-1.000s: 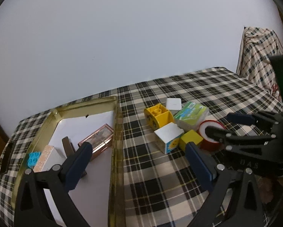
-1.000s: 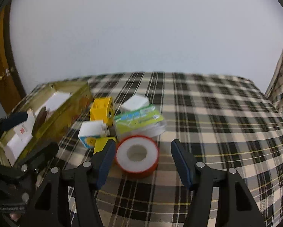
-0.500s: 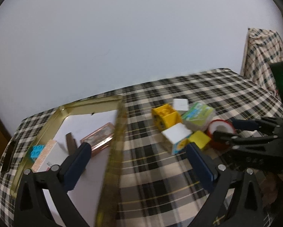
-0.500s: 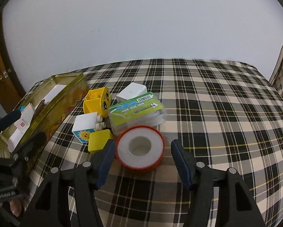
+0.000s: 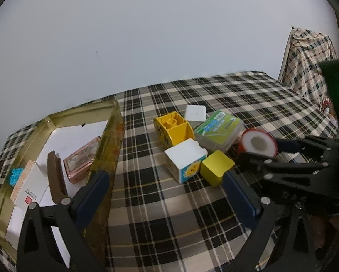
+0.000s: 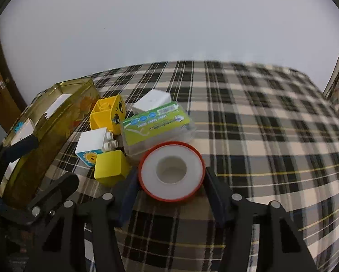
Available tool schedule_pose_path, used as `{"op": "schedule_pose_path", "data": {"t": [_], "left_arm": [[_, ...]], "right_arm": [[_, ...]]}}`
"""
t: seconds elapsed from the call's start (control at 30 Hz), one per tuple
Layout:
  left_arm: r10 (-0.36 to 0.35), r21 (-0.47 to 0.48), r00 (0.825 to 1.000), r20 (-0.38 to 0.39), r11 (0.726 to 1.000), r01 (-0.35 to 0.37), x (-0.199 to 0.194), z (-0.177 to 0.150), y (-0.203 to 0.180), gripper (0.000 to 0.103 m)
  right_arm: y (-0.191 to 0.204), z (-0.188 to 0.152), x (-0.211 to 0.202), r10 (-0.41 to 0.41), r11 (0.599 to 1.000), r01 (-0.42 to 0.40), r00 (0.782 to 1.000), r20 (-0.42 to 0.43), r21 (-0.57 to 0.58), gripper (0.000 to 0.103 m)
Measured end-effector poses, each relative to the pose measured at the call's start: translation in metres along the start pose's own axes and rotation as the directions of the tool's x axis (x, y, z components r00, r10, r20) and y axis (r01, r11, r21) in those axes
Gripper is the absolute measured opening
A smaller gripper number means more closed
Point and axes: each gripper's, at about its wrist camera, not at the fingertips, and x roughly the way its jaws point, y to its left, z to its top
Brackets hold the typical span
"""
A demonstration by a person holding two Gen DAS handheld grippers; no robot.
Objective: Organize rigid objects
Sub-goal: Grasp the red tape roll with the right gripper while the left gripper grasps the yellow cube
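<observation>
1. Plaid cloth [image 6: 271,136] covers the table, a pale wall behind it.
2. Right gripper [image 6: 170,181] has the red-rimmed tape roll [image 6: 171,171] squarely between its blue pads, jaws closing in from 9 and 3 o'clock; whether the pads press on the rim yet cannot be told.
3. At 10 o'clock from the roll sits the yellow cube [image 6: 110,166], just beside it; at 12 o'clock, the green-labelled clear box [image 6: 157,124], touching or nearly so.
4. Further toward 11 o'clock: white sun block [image 6: 92,146], yellow face block [image 6: 108,114], white box [image 6: 152,100].
5. Left gripper [image 5: 167,197] hangs spread wide, nothing between its fingers, one finger over the gold tin's [image 5: 110,140] wall.
6. Inside the tin: pink case [image 5: 82,162], brown bar [image 5: 56,176], white carton [image 5: 27,185], blue brick [image 5: 15,175].
</observation>
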Motion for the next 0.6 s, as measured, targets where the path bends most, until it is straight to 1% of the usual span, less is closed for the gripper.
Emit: {"op": "schedule_pose_path", "data": {"t": [0.07,0.13,0.17,0.2,0.33,0.43,0.47,0.53,0.6], "left_arm": [[-0.003,0.001,1.000,0.000,1.000,0.003,-0.001,-0.001,-0.004,0.096],[-0.003,0.001,1.000,-0.003,1.000,0.003,0.000,0.000,-0.010,0.089],[-0.012,0.002,1.000,-0.012,1.000,0.012,0.002,0.000,-0.014,0.082],[-0.022,0.003,0.999,-0.028,1.000,0.023,0.005,0.000,-0.019,0.078],[-0.058,0.010,0.997,-0.060,0.998,0.058,0.010,0.001,-0.037,0.076],[-0.045,0.032,0.996,-0.079,0.998,0.048,0.017,0.006,-0.050,0.076],[-0.043,0.033,0.995,-0.089,0.998,0.047,0.021,0.007,-0.052,0.074],[-0.051,0.022,0.991,-0.123,0.998,0.054,0.030,0.010,-0.055,0.068],[-0.061,0.000,0.986,-0.158,0.998,0.061,0.041,0.012,-0.054,0.054]], "right_arm": [[-0.007,-0.001,-0.006,-0.026,1.000,0.026,0.999,0.027,0.014,0.058],[-0.019,-0.003,-0.009,-0.044,0.998,0.042,0.998,0.039,0.047,0.059],[-0.026,-0.004,-0.011,-0.046,0.997,0.043,0.998,0.039,0.067,0.059],[-0.033,-0.005,-0.013,-0.041,0.995,0.037,0.998,0.042,0.088,0.059],[-0.045,-0.006,-0.017,-0.041,0.992,0.034,0.998,0.054,0.122,0.059],[-0.044,-0.006,-0.017,-0.040,0.992,0.033,0.998,0.054,0.120,0.059],[-0.044,-0.006,-0.017,-0.040,0.993,0.033,0.998,0.057,0.116,0.059],[-0.038,-0.004,-0.012,-0.042,0.993,0.035,0.997,0.059,0.114,0.059],[-0.037,-0.004,-0.010,-0.038,0.993,0.031,0.998,0.059,0.116,0.059]]}}
